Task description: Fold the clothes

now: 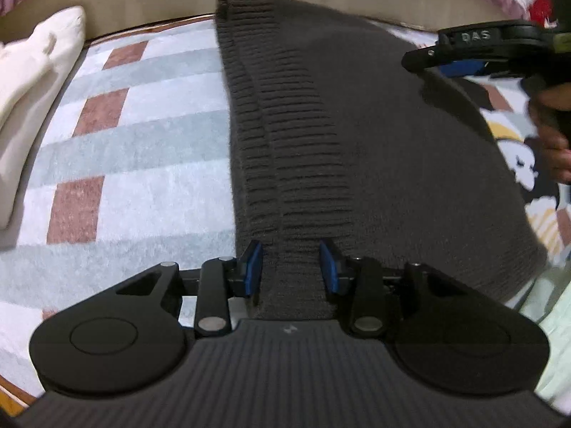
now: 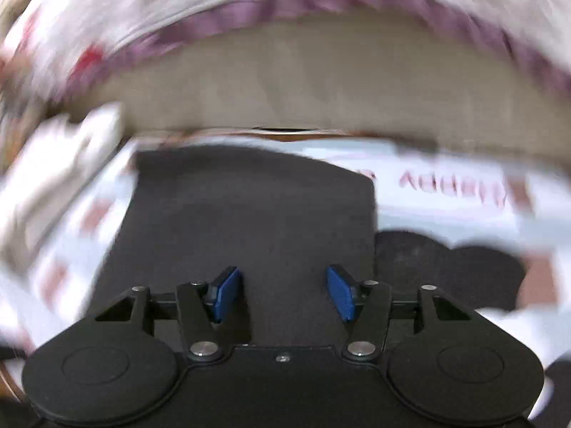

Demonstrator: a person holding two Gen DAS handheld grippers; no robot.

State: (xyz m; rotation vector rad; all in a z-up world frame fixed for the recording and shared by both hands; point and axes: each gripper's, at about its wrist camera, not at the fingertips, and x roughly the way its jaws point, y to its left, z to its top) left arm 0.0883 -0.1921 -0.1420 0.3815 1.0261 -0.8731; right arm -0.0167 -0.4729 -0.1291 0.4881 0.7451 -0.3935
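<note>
1. A dark grey knitted sweater (image 1: 357,135) lies partly folded on a checked blanket (image 1: 135,135).
2. Left hand-held gripper (image 1: 291,267): pads apart, straddling the ribbed hem.
3. Right hand-held gripper (image 2: 283,292): pads apart, holding nothing, above the sweater.
4. Advice: pinch both hem layers squarely before lifting.

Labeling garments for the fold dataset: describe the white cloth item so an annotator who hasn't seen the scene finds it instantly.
Start at the checked blanket with pale grey and reddish-brown squares that covers the surface. The dark grey knit sweater lies along its middle; go to the blanket's far left edge instead, where the white cloth sits bunched up. It is the only plain cream-white, unpatterned, crumpled piece there.
</note>
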